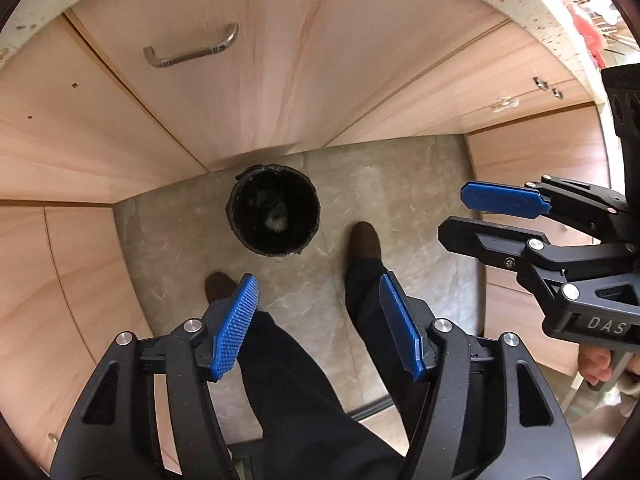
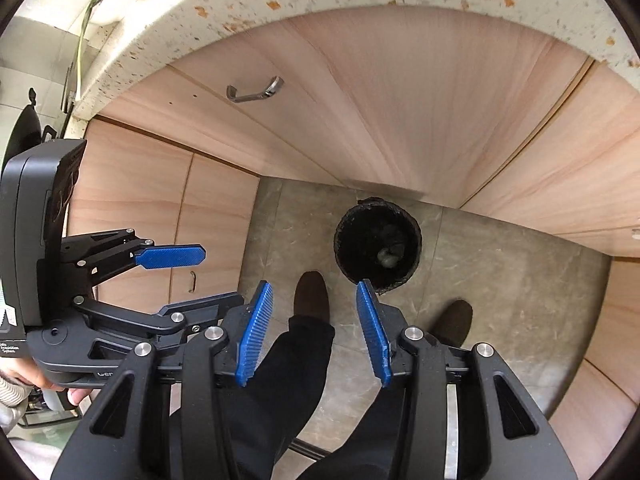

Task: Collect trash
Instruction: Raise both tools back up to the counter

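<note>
Both sets of jaws stand apart with nothing between the blue pads. The left gripper [image 1: 318,326], low in its own view, frames only dark trouser legs and grey floor; the right gripper [image 2: 316,330] does the same in its view. Each also shows in the other's camera: the right one at the right edge of the left view, the left one at the left edge of the right view, both empty.

Beyond the pads, near the middle of both frames, a black bin [image 1: 274,211] stands on the floor [image 1: 400,200] just in front of the cabinet [image 1: 280,80] door, two brown shoes near it. A pale crumpled wad of trash [image 1: 276,220] lies at its bottom.

I judge the drop into the bin is done, since both grippers hang empty above it. No loose trash shows on the floor here, so the next move calls for finding another piece out of view.
</note>
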The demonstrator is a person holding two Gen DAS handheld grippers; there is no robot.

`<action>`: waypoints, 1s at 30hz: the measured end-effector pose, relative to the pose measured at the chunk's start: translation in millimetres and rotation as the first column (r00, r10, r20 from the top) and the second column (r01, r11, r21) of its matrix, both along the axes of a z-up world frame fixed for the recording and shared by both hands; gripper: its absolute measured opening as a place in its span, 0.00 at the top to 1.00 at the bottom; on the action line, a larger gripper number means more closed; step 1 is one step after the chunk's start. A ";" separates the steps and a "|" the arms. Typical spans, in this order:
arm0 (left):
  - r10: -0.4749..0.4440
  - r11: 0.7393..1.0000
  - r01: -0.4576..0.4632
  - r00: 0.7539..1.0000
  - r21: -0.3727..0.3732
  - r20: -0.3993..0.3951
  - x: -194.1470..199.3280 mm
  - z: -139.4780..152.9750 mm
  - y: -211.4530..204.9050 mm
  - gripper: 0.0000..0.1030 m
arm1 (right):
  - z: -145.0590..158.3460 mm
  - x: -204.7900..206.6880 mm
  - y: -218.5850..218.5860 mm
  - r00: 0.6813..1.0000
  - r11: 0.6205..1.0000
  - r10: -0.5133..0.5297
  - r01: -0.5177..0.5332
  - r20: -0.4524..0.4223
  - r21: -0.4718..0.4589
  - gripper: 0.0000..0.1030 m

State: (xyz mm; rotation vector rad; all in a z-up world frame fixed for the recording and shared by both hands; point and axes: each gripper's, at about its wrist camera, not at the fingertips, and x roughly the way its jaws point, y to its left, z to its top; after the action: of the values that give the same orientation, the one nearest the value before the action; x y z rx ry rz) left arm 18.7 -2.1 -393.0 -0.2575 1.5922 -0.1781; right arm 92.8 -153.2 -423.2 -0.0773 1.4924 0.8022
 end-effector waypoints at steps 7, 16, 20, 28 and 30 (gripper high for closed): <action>0.010 1.000 -0.010 1.000 0.009 0.028 0.5 23.2 1.5 0.41 | 27.5 0.8 0.9 1.000 1.000 0.001 -0.002 0.029 0.021 0.59; 0.025 0.999 -0.030 0.991 0.038 0.135 19.2 73.6 13.4 0.41 | 74.2 12.4 -8.9 0.994 0.999 -0.011 0.006 0.107 0.049 0.59; 0.053 0.997 -0.064 0.977 0.043 0.206 34.1 98.0 24.3 0.41 | 92.3 23.4 -12.4 0.988 0.998 -0.028 0.019 0.149 0.062 0.59; 0.052 0.994 -0.081 0.946 0.077 0.320 77.7 142.5 35.1 0.41 | 125.0 54.7 -19.7 0.971 0.994 -0.082 0.062 0.226 0.095 0.59; 0.047 0.993 -0.081 0.935 0.082 0.351 87.5 152.9 36.3 0.41 | 134.7 65.2 -22.5 0.962 0.992 -0.100 0.076 0.256 0.102 0.59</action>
State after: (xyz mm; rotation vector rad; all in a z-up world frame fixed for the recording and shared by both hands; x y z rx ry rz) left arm 106.2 34.2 -240.1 -0.1912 1.2335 -0.0901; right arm 157.9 -175.6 -288.5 -0.0453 1.2008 0.7568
